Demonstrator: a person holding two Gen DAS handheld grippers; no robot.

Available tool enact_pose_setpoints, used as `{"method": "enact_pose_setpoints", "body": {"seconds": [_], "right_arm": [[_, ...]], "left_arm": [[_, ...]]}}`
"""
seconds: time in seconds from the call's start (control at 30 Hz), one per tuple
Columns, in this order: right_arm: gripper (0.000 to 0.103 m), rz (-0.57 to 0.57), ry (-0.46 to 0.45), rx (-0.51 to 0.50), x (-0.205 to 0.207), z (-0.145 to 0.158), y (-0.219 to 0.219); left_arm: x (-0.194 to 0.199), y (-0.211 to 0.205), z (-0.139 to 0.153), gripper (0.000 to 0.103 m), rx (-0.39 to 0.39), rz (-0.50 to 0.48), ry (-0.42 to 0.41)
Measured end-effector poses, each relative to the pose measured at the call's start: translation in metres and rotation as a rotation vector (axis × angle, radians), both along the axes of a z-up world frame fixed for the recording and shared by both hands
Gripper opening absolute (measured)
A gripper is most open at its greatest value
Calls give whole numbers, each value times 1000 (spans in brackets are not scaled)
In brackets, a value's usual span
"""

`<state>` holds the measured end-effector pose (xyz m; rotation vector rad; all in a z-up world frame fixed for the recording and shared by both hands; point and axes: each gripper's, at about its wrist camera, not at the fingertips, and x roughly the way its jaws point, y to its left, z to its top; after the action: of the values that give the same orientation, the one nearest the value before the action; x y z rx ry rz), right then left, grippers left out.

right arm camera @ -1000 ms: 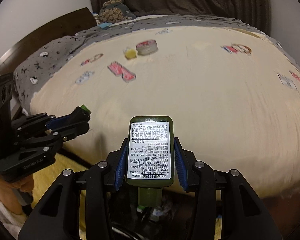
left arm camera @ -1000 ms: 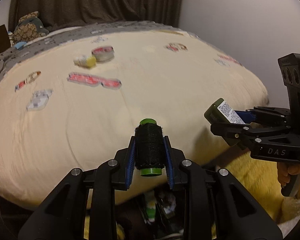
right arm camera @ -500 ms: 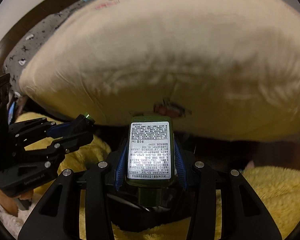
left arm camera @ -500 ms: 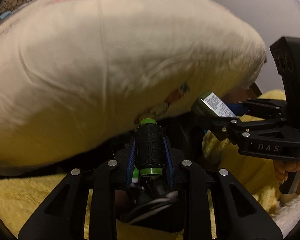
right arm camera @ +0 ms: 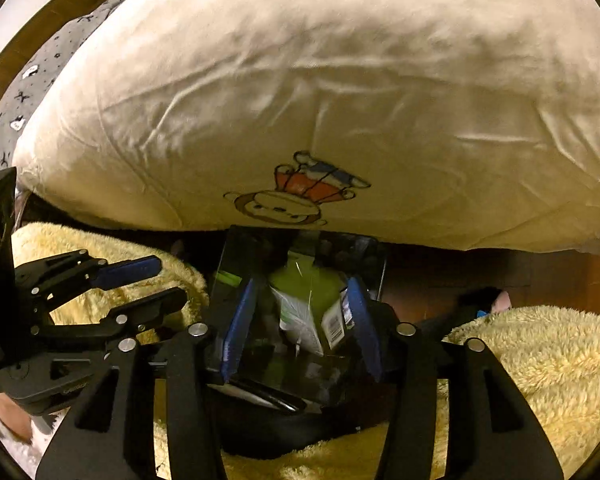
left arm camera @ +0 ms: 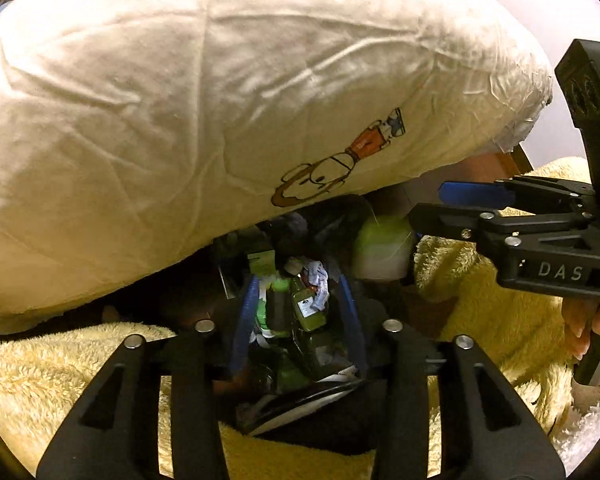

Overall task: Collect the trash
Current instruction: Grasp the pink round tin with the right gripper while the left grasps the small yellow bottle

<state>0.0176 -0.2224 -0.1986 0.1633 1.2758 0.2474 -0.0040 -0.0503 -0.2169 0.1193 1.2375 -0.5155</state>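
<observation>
— So, which step is this?
— Dropping: left tongs [left arm camera: 296, 316] and right tongs [right arm camera: 300, 320] are opening, nothing gripped; both bottles [left arm camera: 308, 308] are falling into the bin [right arm camera: 236, 256]. Next, fetch more trash.

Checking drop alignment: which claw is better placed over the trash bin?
Right, marginally. The left claw and right claw are opening over the bin; the right's fingers frame its mouth squarely, green bottle loose between them.

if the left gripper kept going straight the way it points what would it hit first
Most likely the small green bottle lying on the trash in the bin, right between the opening fingers of the left gripper; depth is hard to judge.
</observation>
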Motion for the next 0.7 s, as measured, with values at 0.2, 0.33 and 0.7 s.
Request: {"method": "enact_pose_setpoints", "body": {"seconds": [0.2,0.33,0.7], "right_arm": [[51,3,-40,1,3,18,-4],[53,18,-141,25,10,52,-6],[66,73,-354,-75,100,131,14]], "left_arm": [[2,8,17,46,-2,21,-42],[8,18,38,53,-12,38,-100],[78,67,111,63,22,192,-281]]}}
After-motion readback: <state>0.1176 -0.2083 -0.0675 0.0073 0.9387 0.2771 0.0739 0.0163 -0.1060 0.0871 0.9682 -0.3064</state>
